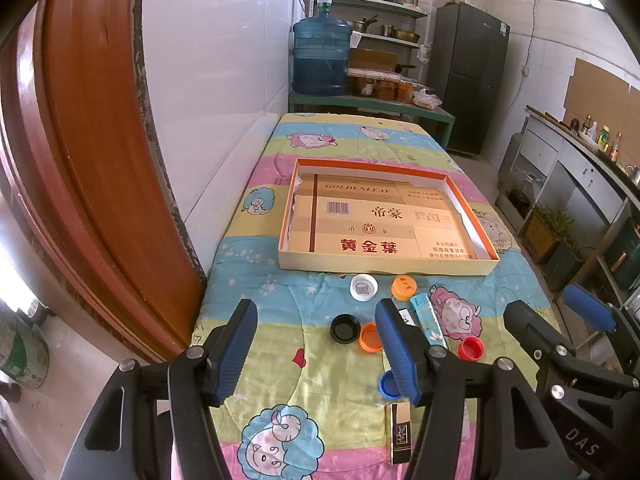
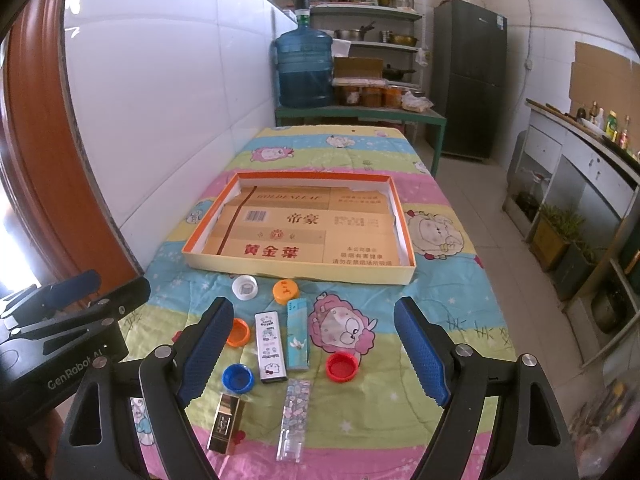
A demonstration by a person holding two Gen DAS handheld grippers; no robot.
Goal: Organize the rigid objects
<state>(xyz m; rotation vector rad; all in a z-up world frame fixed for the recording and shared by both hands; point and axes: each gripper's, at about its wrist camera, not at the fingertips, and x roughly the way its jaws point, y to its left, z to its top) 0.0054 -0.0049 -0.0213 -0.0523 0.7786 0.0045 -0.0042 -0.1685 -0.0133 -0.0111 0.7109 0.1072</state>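
- Left wrist view: the left gripper (image 1: 316, 344) hovers above the bench (image 1: 256, 376), which is covered with a cartoon quilt; its blue fingers (image 1: 236, 348) stand wide apart and hold nothing.
- A shallow tray (image 1: 384, 268) lined with flattened cardboard lies farther along the bench, with nothing inside it.
- Just in front of the tray sit a white cap (image 1: 363, 287) and an orange cap (image 1: 404, 287); nearer lie a black cap (image 1: 344, 329) touching a second orange cap (image 1: 370, 337), a red cap (image 1: 471, 349) and a blue cap (image 1: 387, 385), partly hidden by a finger.
- A teal lighter (image 1: 430, 320) lies between the caps, and a gold lighter (image 1: 400, 432) lies nearest the camera.
- The right gripper (image 1: 560, 320) shows at the right edge, fingers apart.
- Right wrist view: the right gripper (image 2: 316, 348) hangs over the same spread, fingers (image 2: 420, 352) wide apart and empty.
- Between them lie a white lighter (image 2: 271, 346) beside the teal lighter (image 2: 298, 334), the red cap (image 2: 341, 366), the blue cap (image 2: 237, 377), the gold lighter (image 2: 225, 422) and a patterned lighter (image 2: 294, 416).
- The tray (image 2: 300, 270) sits beyond, well apart from the lighters.
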